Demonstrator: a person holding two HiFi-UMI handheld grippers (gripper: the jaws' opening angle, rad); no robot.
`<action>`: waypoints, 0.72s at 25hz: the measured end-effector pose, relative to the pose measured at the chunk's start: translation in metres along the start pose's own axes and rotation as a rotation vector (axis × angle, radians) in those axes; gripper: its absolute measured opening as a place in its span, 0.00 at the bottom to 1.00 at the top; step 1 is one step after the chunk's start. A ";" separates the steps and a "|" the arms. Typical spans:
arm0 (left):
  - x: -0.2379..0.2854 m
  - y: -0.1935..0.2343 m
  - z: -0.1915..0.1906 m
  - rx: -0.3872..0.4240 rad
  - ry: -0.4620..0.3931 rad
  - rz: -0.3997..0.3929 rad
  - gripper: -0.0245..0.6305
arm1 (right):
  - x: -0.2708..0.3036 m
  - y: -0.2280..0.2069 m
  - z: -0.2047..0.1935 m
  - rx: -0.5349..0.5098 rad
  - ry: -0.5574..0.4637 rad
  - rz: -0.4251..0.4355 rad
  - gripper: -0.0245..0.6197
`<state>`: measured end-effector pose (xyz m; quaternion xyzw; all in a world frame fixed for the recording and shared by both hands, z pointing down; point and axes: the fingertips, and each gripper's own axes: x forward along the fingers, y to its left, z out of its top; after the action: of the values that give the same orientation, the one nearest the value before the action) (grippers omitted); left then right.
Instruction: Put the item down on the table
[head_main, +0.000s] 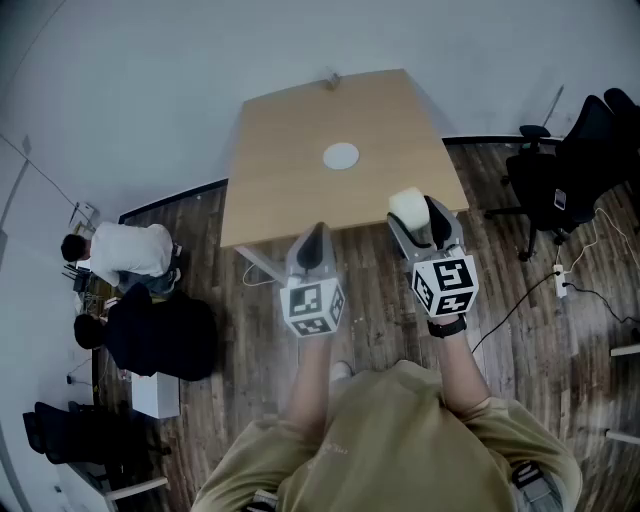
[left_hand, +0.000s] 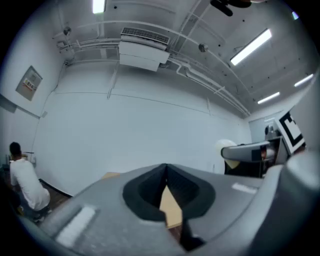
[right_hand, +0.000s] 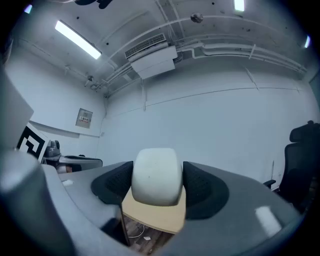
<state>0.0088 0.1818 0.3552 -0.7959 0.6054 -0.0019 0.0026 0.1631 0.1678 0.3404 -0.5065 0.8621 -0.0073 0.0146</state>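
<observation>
A white rounded item (right_hand: 156, 175) sits between the dark pads of my right gripper (right_hand: 157, 186), which is shut on it and held level. In the head view the item (head_main: 406, 206) and right gripper (head_main: 422, 214) hang at the near right edge of the tan table (head_main: 300, 150). My left gripper (head_main: 314, 242) is beside it, just short of the table's near edge, holding nothing. Its tips meet in the left gripper view, so the left gripper (left_hand: 166, 171) is shut. That view also catches the white item (left_hand: 226, 146) off to the right.
A white disc (head_main: 341, 156) lies on the middle of the table. People (head_main: 125, 250) sit at the far left by a white box (head_main: 155, 395). A black office chair (head_main: 575, 170) and cables (head_main: 560, 285) occupy the wooden floor at the right.
</observation>
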 end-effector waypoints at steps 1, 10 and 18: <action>-0.002 -0.004 0.000 0.000 -0.001 0.009 0.04 | -0.006 -0.004 0.000 -0.007 -0.001 -0.001 0.53; -0.011 -0.039 -0.011 0.020 0.018 0.025 0.04 | -0.032 -0.034 -0.010 0.004 -0.018 -0.033 0.53; 0.012 -0.037 -0.025 0.027 0.049 -0.001 0.04 | -0.014 -0.048 -0.023 0.017 -0.008 -0.052 0.53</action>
<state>0.0475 0.1800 0.3805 -0.7959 0.6047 -0.0297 -0.0015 0.2106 0.1565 0.3650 -0.5288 0.8484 -0.0128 0.0223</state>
